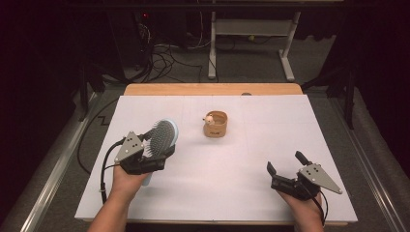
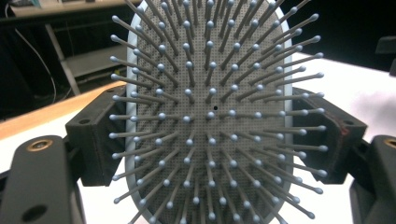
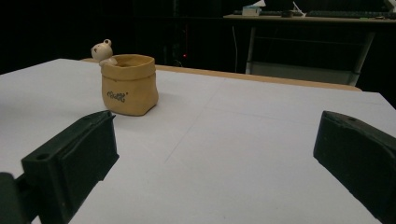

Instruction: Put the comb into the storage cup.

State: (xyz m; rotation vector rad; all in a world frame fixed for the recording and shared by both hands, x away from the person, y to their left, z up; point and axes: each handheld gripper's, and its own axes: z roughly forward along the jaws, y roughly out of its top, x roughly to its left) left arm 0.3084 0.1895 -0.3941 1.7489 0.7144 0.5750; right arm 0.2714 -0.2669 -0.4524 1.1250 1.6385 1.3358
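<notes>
- The hairbrush [image 1: 162,137] sits at the left of the high view, lifted off the white tabletop [image 1: 232,169]; the left gripper [image 1: 153,151] has its jaws clamped on the two edges of the brush head, bristles facing the camera in the left gripper view, where the brush head [image 2: 208,116] fills the centre between the black jaws
- The likely step is carrying the brush toward the small tan pot [image 1: 215,124] in the upper middle of the high view, probably to stand it inside; that is a judgement
- The grip is on the wide head, so the handle, which points down toward the bottom of the frame, should go in first; tilt the wrist until the handle hangs above the pot mouth
- The pot is small and light-looking with a little figure [image 3: 103,50] on its rim; come down slowly and clear of that figure, or the pot may tip
- The right gripper [image 1: 286,169], at the lower right, has its jaws wide apart with nothing between them; it could steady the pot [image 3: 129,85], seen at the upper left of the right gripper view
</notes>
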